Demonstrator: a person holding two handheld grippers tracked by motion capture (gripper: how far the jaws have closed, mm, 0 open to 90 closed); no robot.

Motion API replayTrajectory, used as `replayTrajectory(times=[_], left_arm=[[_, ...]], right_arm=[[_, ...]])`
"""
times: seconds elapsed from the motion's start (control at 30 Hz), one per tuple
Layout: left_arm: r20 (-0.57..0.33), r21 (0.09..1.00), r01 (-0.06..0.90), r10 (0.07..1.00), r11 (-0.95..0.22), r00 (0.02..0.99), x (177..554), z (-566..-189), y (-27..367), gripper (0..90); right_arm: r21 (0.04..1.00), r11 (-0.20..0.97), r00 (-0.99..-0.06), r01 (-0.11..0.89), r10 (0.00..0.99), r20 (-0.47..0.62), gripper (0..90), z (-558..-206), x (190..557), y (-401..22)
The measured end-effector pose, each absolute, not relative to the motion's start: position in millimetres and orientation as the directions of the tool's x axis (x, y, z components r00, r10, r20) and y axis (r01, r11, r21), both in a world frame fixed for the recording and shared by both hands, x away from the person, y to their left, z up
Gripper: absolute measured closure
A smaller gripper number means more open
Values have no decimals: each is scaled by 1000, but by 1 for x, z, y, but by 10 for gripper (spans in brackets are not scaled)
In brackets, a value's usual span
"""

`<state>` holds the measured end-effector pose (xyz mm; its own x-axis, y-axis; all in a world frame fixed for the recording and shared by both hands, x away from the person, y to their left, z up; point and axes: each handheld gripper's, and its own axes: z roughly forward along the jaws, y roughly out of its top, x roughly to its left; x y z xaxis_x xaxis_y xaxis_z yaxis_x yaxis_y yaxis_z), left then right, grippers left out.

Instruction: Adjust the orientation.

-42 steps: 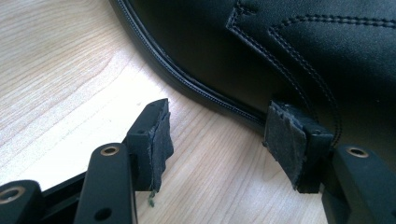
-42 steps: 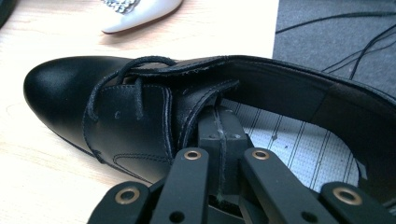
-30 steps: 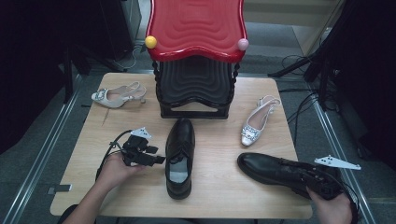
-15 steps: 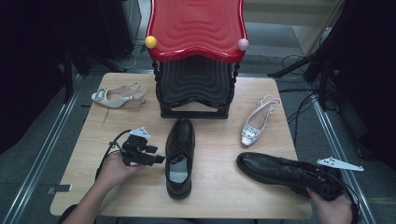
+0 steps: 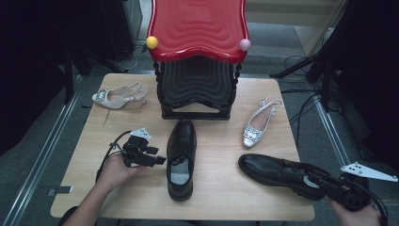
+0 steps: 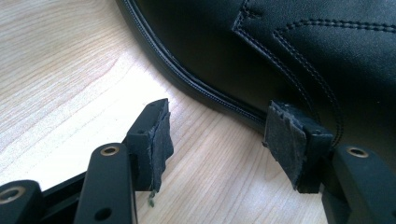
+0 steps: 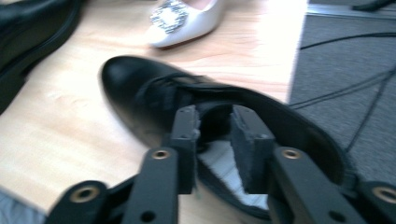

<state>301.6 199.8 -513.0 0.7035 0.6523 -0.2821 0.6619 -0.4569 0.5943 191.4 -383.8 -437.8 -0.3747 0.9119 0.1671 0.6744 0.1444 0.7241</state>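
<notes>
My right tool (image 5: 324, 184) sits at the heel of the black shoe (image 5: 277, 170) that lies on its own to the right of the shoe rack (image 5: 196, 80), near the front edge of the surface (image 5: 141, 207). Its jaws have just been opening: in the right gripper view the two pads (image 7: 247, 149) stand apart over the shoe's mouth (image 7: 219, 116), with the heel rim below them and nothing pressed between them, so I judge this shoe has been let go where it lies, toe pointing toward the other black shoe (image 5: 181, 157). That second shoe rests directly in front of the rack, toe toward it. My left tool (image 5: 153, 157) lies just left of that shoe, jaws wide apart and gripping nothing; in the left gripper view one pad (image 6: 285, 140) looks close against the shoe's side (image 6: 280, 56), though I cannot tell whether it touches. The white sandal (image 5: 117, 95) to the left of the rack and the white heeled shoe (image 5: 259, 126) to its right lie untouched on the surface. Both rack shelves look bare, so the work seems early: the black pair is not yet side by side, and if the shoes are bound for the rack, all four are left.
</notes>
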Motion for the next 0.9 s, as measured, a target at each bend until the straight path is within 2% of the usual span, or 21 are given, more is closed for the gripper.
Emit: replayTrajectory(times=[0.13, 0.3, 0.5, 0.7, 0.9], left_arm=[[-281, 595, 661, 652, -458, 704, 301, -513, 200, 408], [-282, 594, 663, 654, -456, 702, 302, -513, 201, 408], [-281, 595, 661, 652, -457, 704, 302, -514, 199, 409], [-284, 598, 662, 653, -452, 702, 302, -513, 200, 409], [-283, 601, 660, 652, -451, 703, 302, -512, 201, 408]], right_arm=[[694, 217, -431, 686, 890, 149, 569, -443, 194, -371], [663, 212, -423, 718, 889, 174, 565, -464, 200, -365], [676, 203, -429, 708, 885, 184, 612, -472, 207, -348], [693, 136, -469, 708, 824, 317, 790, -471, 208, -347], [697, 97, -456, 710, 818, 351, 828, -470, 214, -336]])
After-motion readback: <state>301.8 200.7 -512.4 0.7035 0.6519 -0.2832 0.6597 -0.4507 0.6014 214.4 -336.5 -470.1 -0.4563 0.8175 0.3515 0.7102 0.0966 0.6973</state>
